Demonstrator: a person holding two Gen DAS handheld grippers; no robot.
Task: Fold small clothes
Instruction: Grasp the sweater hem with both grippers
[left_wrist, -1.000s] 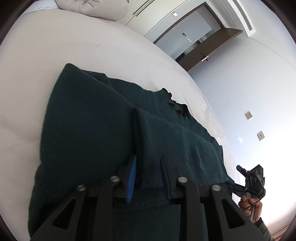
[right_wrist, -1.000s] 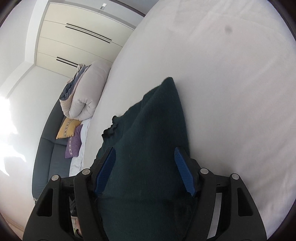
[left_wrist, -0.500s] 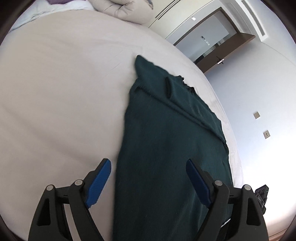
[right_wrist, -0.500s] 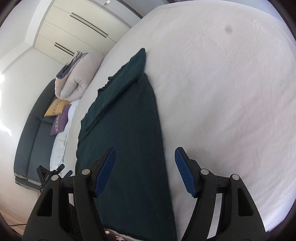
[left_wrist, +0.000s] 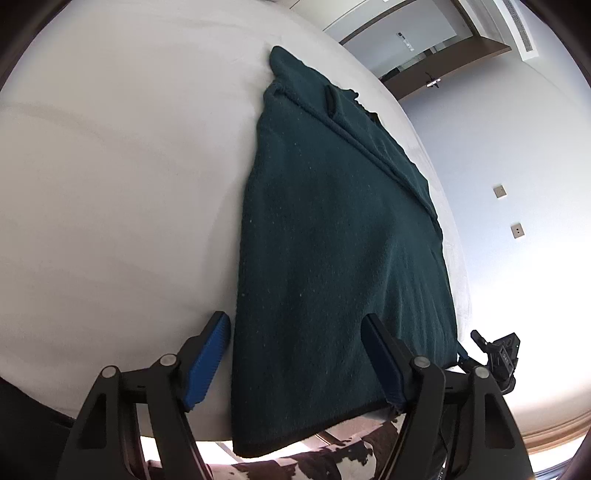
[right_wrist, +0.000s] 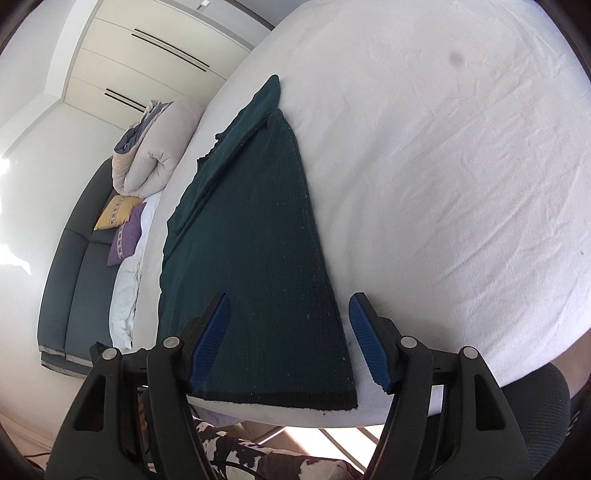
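A dark green sweater (left_wrist: 332, 229) lies folded on the white bed (left_wrist: 110, 166).

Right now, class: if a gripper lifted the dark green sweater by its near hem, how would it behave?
The sweater would probably droop, not stay flat: its hem already hangs over the bed edge. Its folded layers would likely slip apart. The thick knit looks grippy, unlikely to slide.

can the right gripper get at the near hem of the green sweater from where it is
Probably yes. The right gripper hangs open just above the green sweater, its near hem flat at the bed's edge, nothing covering it.
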